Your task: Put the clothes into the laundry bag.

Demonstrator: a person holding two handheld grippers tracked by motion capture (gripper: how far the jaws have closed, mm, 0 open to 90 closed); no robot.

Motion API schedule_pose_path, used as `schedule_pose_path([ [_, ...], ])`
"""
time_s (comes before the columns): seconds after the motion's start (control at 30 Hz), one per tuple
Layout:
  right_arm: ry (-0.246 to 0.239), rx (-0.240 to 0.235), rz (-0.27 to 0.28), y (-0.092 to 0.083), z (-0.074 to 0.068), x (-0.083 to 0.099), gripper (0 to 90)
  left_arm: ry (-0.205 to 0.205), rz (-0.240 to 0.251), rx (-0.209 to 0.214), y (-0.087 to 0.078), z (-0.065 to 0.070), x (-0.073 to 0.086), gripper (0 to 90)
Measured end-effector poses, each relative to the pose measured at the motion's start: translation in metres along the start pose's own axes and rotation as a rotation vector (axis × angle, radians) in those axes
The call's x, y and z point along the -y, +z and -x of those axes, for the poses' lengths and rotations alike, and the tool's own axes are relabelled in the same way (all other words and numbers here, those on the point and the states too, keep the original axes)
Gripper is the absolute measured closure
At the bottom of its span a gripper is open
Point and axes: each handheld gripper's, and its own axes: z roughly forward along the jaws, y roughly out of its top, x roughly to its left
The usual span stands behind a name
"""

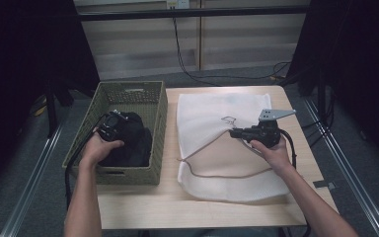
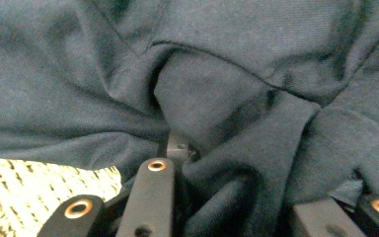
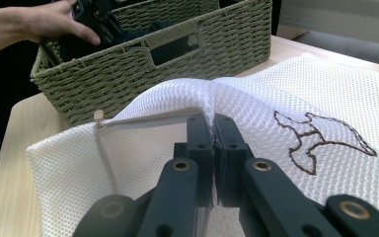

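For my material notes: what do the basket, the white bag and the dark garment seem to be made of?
Basket: woven olive cord or paper rope, matte, braided strands show.
White bag: synthetic-looking mesh, open net holes.
Dark garment: soft knit, probably cotton jersey, fine ribbing and seams.

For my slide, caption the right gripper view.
Right gripper pinches the white mesh bag's lifted edge; woven basket behind.

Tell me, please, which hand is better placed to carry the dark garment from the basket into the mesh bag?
Left. The left gripper is in the basket, jaws shut on the dark garment. The right gripper is busy pinching the mesh bag rim, holding its mouth open.
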Motion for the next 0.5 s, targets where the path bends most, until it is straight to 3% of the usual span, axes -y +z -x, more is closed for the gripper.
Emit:
schedule_pose_path([
  [0.03,0.0,0.002,0.0,0.0,0.0,0.0,87.7,0.004,0.021,-0.006,-0.004,-0.001,0.0,73.9],
  [0.07,0.0,0.001,0.001,0.0,0.0,0.0,87.6,0.002,0.071,0.0,-0.014,-0.001,0.001,73.9],
  [0.13,0.0,0.0,0.001,0.0,0.0,0.0,87.6,-0.004,0.09,0.008,-0.02,-0.001,0.002,73.9],
  [0.27,0.0,0.003,-0.002,0.001,0.0,0.0,87.7,-0.004,0.189,0.011,-0.037,0.002,0.007,73.9],
  [0.3,0.0,0.003,-0.002,0.001,0.0,0.0,87.7,-0.004,0.189,0.011,-0.037,0.002,0.007,73.9],
  [0.33,0.0,0.003,0.0,0.001,0.0,0.0,87.7,-0.001,0.229,0.01,-0.04,0.005,0.009,73.9],
  [0.5,0.0,0.003,-0.001,0.0,0.0,0.0,87.7,0.01,0.272,-0.004,-0.044,0.013,0.012,73.9],
])
